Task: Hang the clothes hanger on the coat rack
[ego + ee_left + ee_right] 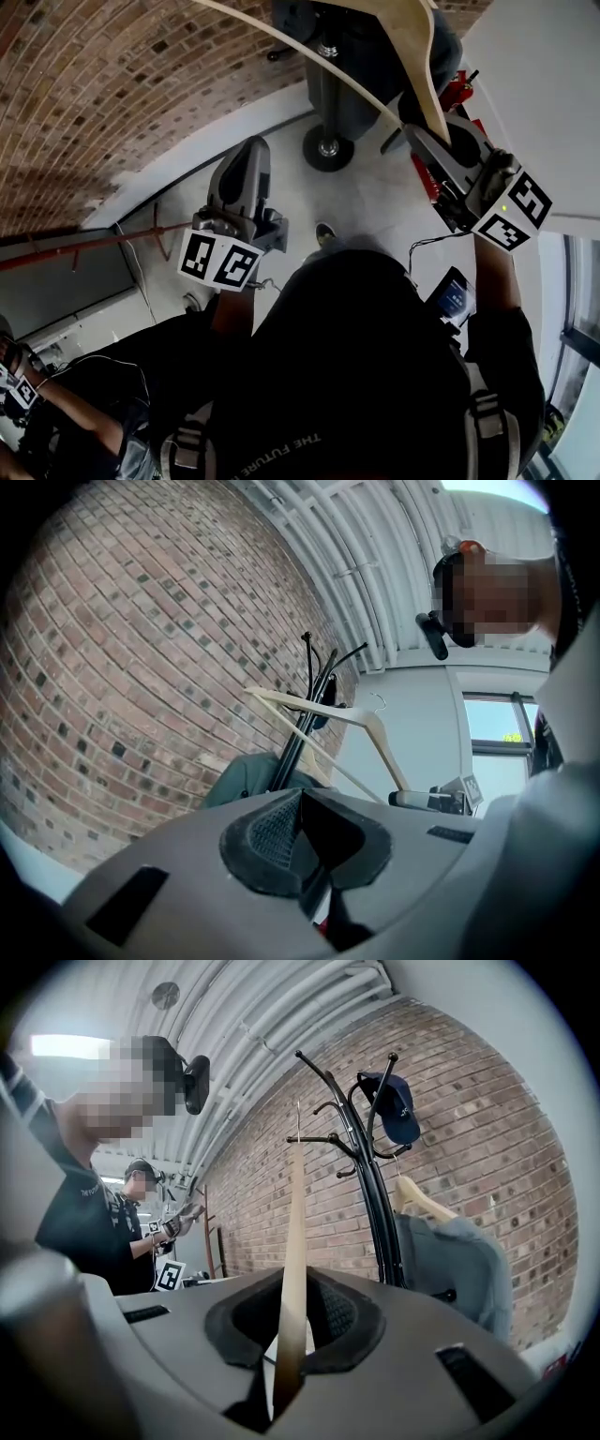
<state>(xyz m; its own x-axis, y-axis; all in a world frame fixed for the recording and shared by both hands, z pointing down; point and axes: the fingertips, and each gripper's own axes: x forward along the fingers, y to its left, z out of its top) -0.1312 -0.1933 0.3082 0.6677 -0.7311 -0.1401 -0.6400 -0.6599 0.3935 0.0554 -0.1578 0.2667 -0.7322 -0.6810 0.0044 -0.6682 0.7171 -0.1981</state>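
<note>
Head view: the right hand-held gripper point(427, 148) is clamped on the end of one arm of the wooden clothes hanger point(413, 52). The hanger rises over the foot of the coat rack point(327, 147), and its thin lower bar curves away across the rack's pole. The hanger's top is cut off by the frame edge. The left hand-held gripper point(246, 171) hangs on the other side of the rack's foot, apart from it, touching nothing.

Left gripper view: the left hand-held gripper point(298, 803) has its jaws pressed together with nothing between them. Beyond them the clothes hanger point(323, 714) is tilted just beside the coat rack point(309, 691), not hooked on it. A grey garment point(246, 775) hangs low on the rack, partly hidden by the gripper body.

Right gripper view: the right hand-held gripper point(292, 1309) pinches the clothes hanger point(294, 1241), which is seen edge-on as a thin upright strip. It stands beside the coat rack point(361, 1152) and clear of its prongs. On the rack hang a dark cap point(400, 1110) and a second hanger point(417, 1199) carrying the grey garment point(459, 1265).
</note>
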